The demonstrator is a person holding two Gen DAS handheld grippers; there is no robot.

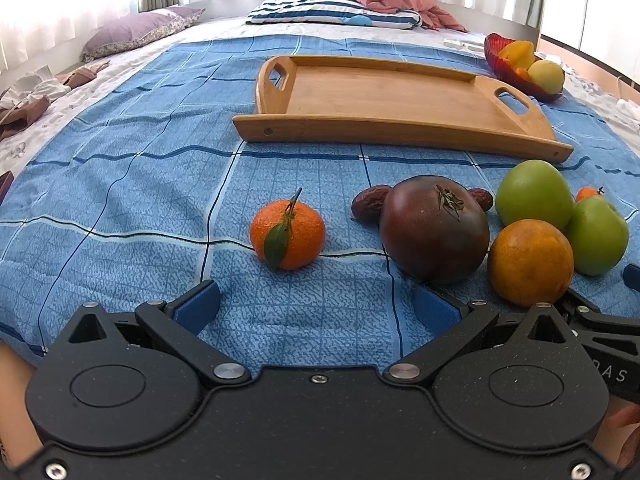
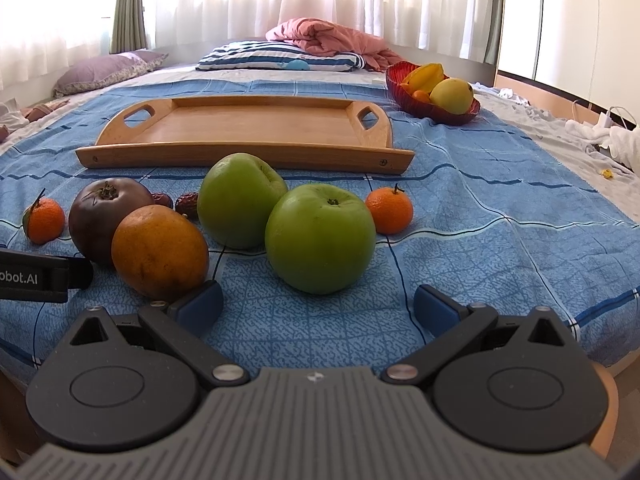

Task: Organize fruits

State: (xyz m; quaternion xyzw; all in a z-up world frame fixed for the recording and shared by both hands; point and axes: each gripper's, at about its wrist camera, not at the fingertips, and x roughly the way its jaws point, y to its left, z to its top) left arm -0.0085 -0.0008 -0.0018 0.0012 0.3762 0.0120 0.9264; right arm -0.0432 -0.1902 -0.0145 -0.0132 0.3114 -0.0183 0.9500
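**Both tongs open in front of the fruit row, tray still bare**

The left tongs (image 1: pixel 316 308) are spread wide and hold nothing. In the left wrist view the leafy mandarin (image 1: pixel 287 234) lies just above the gap between the blue pads, a little left of centre, and the dark tomato (image 1: pixel 434 229) sits to the right of it. The right tongs (image 2: pixel 318 308) are also spread and hold nothing; the near green apple (image 2: pixel 320 239) lies directly above their gap, in the middle of the frame. This apple is roundish, with its stem pointing up, so no long axis matters much.

All the fruits lie on the blue checked bedcover (image 2: pixel 500 248), below the wooden tray (image 2: pixel 256 128), which has nothing in it. The count is: two green apples, the second (image 2: pixel 238 200) behind-left; two small mandarins, the other (image 2: pixel 389 210) on the right; one orange (image 2: pixel 160 250); one tomato; two red dates (image 2: pixel 187 204). A red bowl (image 2: pixel 460 114) with other fruit stands in the upper right.

The right hand seems nearer to the apple, the left to the mandarin.
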